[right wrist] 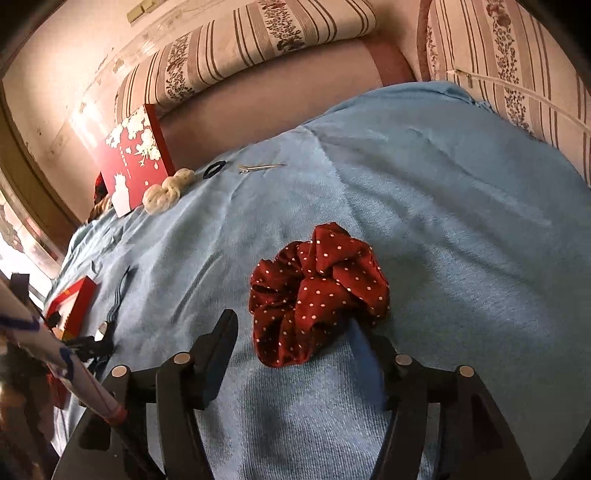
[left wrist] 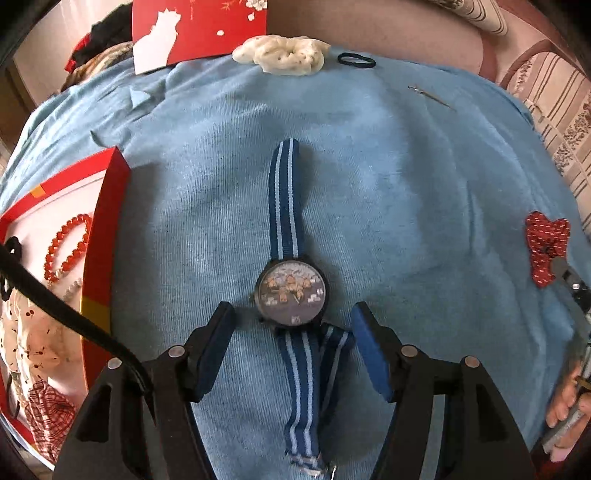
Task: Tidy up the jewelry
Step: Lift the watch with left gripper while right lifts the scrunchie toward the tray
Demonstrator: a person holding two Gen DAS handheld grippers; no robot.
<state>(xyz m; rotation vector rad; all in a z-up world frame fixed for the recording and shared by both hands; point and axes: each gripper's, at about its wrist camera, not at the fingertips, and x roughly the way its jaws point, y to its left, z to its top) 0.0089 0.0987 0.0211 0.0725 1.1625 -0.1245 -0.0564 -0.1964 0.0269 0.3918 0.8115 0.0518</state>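
A watch [left wrist: 291, 297] with a blue striped strap lies flat on the blue cloth [left wrist: 406, 192]. My left gripper [left wrist: 293, 319] is open, its fingers on either side of the watch face, just above the cloth. A red dotted scrunchie [right wrist: 317, 291] lies on the cloth; it also shows in the left wrist view [left wrist: 546, 251]. My right gripper [right wrist: 295, 328] is open, its right finger touching the scrunchie's near edge. A red box [left wrist: 99, 258] at the left holds a red bead bracelet [left wrist: 66, 245] and other pieces.
At the cloth's far edge lie a cream scrunchie [left wrist: 284, 55], a black hair tie [left wrist: 356, 60], a metal hair clip [left wrist: 430, 96] and a red box lid [left wrist: 199, 29]. Striped cushions [right wrist: 280, 40] stand behind.
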